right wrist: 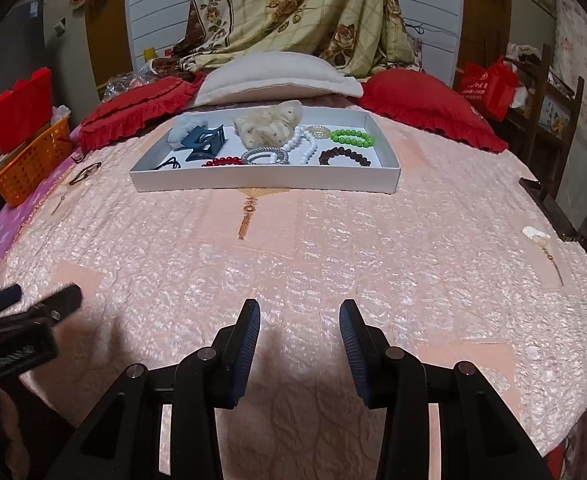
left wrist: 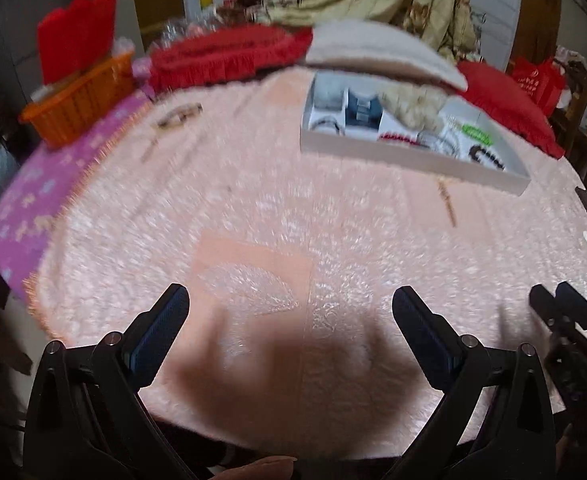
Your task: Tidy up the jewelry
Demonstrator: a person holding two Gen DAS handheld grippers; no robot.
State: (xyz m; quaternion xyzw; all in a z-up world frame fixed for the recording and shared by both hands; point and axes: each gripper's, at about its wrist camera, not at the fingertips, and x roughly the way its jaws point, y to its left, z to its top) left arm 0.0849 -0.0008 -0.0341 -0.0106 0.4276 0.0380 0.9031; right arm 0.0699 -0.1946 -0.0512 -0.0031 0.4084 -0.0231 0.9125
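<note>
Right gripper [right wrist: 299, 322] nearest, jaws partly apart, empty, over quilted peach bedspread [right wrist: 333, 248]; left gripper [left wrist: 289, 308] jaws wide apart, empty; left view blurred. White shallow tray [right wrist: 265, 180] at 12 o'clock on bed, well ahead; holds red bead bracelet [right wrist: 223, 162], green bead bracelet [right wrist: 351, 137], brown bead bracelet [right wrist: 343, 157], white bead necklace [right wrist: 305, 146], silver bangle [right wrist: 264, 157], blue claw clip [right wrist: 205, 142], cream scrunchie [right wrist: 267, 122]. Judged: beads light, hard, slippery, elastic-strung; pinch across strand; clip rigid; scrunchie soft, easy grab.
</note>
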